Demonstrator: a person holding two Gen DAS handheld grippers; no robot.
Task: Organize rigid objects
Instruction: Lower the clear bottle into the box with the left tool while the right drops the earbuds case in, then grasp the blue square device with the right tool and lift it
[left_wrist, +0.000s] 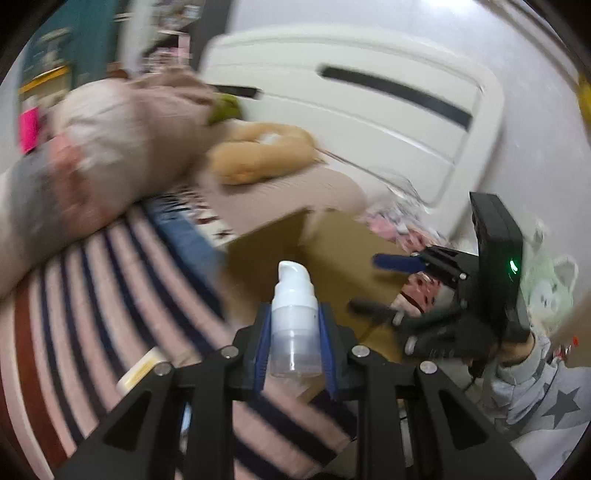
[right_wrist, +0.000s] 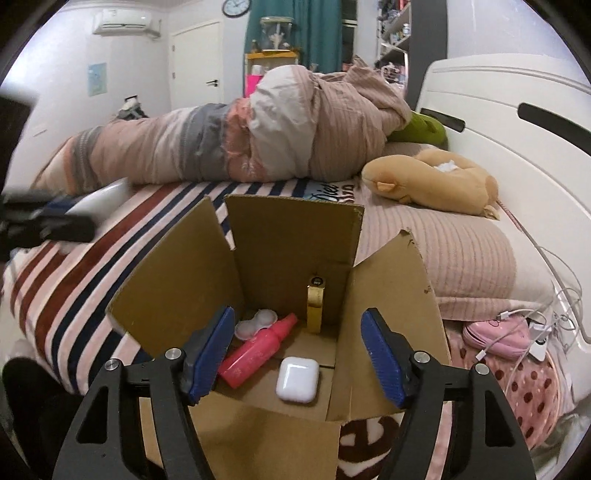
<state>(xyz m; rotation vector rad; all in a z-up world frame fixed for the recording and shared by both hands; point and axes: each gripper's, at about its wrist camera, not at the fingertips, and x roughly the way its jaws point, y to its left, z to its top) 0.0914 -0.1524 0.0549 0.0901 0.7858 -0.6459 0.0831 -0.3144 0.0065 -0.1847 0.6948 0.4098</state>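
My left gripper (left_wrist: 294, 334) is shut on a clear pump bottle (left_wrist: 294, 317) with a white cap, held upright above the striped blanket, left of the cardboard box (left_wrist: 332, 251). My right gripper (right_wrist: 297, 349) is open and empty, hovering over the open cardboard box (right_wrist: 177, 280). Inside the box lie a white earbud case (right_wrist: 297, 378), a pink spray bottle (right_wrist: 258, 349), a white contact lens case (right_wrist: 256, 323) and an upright gold tube (right_wrist: 316, 308). The right gripper also shows in the left wrist view (left_wrist: 384, 284), and the left gripper shows blurred in the right wrist view (right_wrist: 55, 218).
The box sits on a bed with a striped blanket (right_wrist: 74, 266). A rolled duvet (right_wrist: 221, 140) lies across the back. A tan plush toy (right_wrist: 436, 184) and a beige pillow (right_wrist: 443, 251) lie right of the box. A white headboard (right_wrist: 517, 122) and cables (right_wrist: 517, 325) are at right.
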